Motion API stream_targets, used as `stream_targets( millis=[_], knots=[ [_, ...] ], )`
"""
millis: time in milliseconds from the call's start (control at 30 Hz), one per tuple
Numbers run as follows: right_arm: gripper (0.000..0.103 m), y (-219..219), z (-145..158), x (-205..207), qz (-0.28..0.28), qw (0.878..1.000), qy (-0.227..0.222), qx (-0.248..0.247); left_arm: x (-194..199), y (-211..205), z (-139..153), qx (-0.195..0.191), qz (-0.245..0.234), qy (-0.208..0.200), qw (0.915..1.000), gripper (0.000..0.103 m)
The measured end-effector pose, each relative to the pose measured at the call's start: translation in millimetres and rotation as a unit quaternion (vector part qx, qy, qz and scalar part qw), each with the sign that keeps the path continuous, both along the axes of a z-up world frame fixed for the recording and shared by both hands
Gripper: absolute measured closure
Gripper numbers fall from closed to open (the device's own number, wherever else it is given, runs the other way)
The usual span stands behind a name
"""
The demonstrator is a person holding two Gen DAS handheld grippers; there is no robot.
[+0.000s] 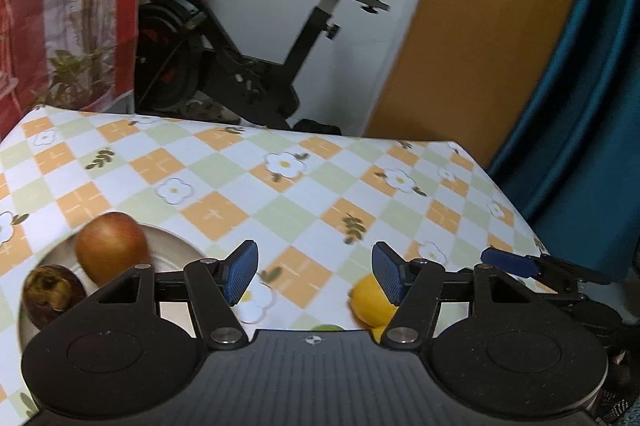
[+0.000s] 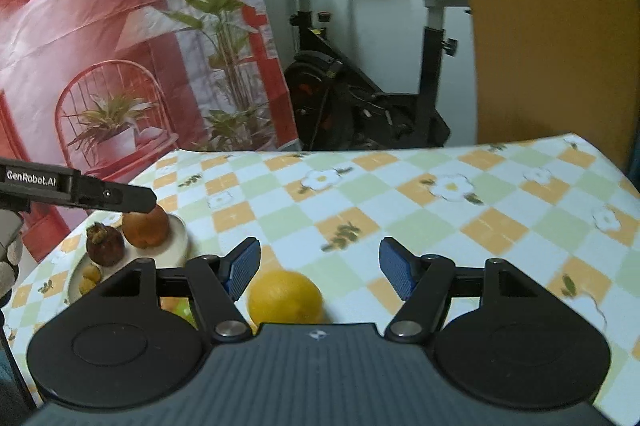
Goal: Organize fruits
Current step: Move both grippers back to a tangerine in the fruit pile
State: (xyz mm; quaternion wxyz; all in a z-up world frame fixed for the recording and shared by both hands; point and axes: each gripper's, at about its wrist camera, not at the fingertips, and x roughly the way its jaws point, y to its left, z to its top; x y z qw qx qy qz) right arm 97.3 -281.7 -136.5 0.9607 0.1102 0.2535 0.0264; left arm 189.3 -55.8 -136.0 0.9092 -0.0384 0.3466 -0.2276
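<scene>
I see the orange (image 2: 285,297) lying on the checked tablecloth (image 2: 400,193), just below and left of centre between my right gripper (image 2: 320,268), whose jaws stand released with nothing between them. To its left a plate (image 2: 180,238) carries a brown apple (image 2: 145,226), a dark mangosteen (image 2: 105,244) and some small yellow fruit (image 2: 89,276). My left gripper (image 1: 315,272) is released too, empty, hanging over the cloth between plate and orange. An exercise bike (image 2: 360,97) stands behind the table.
</scene>
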Motion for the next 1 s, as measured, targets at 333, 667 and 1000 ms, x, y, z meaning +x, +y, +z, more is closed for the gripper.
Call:
stream_targets(
  millis=[333, 667, 1000],
  knots=[
    [0.034, 14, -20, -51, -0.031, 0.998, -0.023, 0.043, -39, -15, -12, 0.028, -0.01, -0.005, 0.9995, 0.038],
    [0.034, 42, -22, -70, -0.011, 1.0, -0.015, 0.025, -76, 15, -27, 0.023, 0.041, 0.005, 0.9989, 0.043],
    [0.034, 72, -28, -83, 0.026, 1.0, 0.006, 0.004, -96, 33, -37, 0.022, 0.038, 0.014, 0.9989, 0.045]
  ],
)
